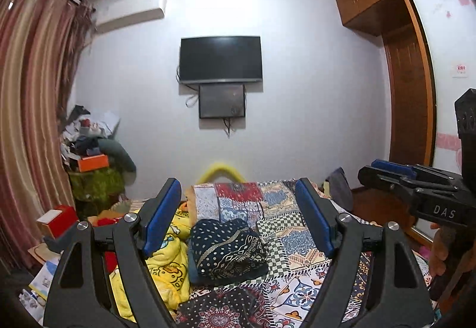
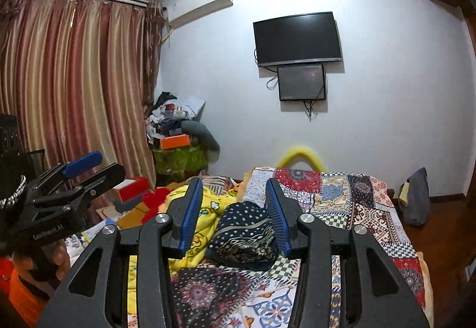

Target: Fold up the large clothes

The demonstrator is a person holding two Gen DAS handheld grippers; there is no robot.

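Both hand-held grippers [image 1: 238, 218] [image 2: 235, 215] raised, empty — folded garment [image 1: 229, 250] below; apart.

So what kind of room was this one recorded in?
Most likely a home bedroom: a bed under a patchwork cover, a wall-mounted TV, and a built-in wooden wardrobe. A folded dark patterned garment lies on the bed.

This is a home bedroom. A bed under a patchwork quilt [image 1: 297, 227] faces a wall-mounted black television [image 1: 220, 59]. Striped pink curtains [image 2: 68, 81] hang beside a wooden wardrobe [image 1: 407, 102].
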